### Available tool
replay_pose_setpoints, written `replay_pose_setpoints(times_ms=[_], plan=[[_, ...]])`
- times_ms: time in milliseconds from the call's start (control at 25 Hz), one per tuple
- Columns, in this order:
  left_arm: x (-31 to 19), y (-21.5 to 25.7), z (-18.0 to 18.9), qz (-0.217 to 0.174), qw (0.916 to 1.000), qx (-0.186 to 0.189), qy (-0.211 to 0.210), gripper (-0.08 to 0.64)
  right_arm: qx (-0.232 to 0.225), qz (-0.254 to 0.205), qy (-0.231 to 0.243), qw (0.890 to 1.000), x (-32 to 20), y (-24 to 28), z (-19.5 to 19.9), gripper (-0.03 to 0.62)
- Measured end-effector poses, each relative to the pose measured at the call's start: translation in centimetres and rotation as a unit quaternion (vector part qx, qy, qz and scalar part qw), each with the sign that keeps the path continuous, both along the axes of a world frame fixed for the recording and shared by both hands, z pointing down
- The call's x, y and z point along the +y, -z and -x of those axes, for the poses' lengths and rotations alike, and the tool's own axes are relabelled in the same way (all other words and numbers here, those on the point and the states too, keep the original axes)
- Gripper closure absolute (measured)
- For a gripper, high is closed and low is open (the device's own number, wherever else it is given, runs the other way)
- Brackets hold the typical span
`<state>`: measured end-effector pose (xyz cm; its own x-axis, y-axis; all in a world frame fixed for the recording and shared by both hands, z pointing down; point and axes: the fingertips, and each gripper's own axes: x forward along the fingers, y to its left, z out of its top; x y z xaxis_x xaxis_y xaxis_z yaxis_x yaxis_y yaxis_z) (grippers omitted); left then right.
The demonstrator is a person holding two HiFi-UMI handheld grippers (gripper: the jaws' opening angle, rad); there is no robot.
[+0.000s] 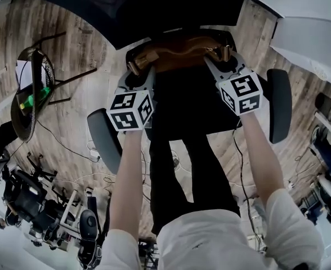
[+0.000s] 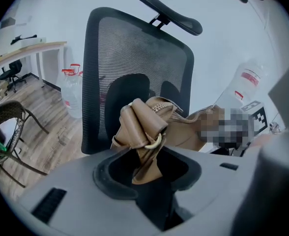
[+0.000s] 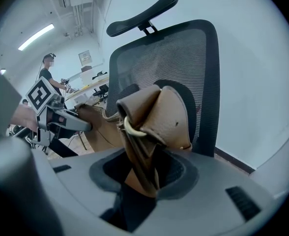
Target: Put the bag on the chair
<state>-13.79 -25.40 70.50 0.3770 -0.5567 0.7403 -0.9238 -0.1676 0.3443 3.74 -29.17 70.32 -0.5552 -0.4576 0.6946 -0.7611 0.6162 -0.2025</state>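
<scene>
Bag [image 1: 179,50] spans crosswise between left gripper [image 1: 140,66] and right gripper [image 1: 220,56], each clamped on one bunched strap end. It is held over the chair [image 1: 280,106] seat's rear edge, the seat straight below.

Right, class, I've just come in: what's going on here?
A person holds a brown bag between two tools. The left hand-held gripper is shut on one end, the right hand-held gripper on the other. The bag is over the seat of a black office chair, before its mesh back, not yet let go.
</scene>
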Motion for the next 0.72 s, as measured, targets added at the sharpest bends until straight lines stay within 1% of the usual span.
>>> replay_pose_setpoints(times_ms=[240, 440, 720], plan=[[-0.7, -1.2, 0.1, 0.006, 1.0, -0.005, 0.001, 0.44, 0.002, 0.01, 0.002, 1.0, -0.7, -1.5, 0.1, 0.446], [-0.9, -2.4, 0.5, 0.018, 0.9997, 0.004, 0.013, 0.44, 0.008, 0.018, 0.015, 1.0, -1.2, -2.4, 0.5, 0.445], [-0.9, -3.4, 0.4, 0.029, 0.9994, 0.008, 0.019, 0.44, 0.016, 0.029, 0.019, 0.999, -1.5, -3.5, 0.5, 0.443]])
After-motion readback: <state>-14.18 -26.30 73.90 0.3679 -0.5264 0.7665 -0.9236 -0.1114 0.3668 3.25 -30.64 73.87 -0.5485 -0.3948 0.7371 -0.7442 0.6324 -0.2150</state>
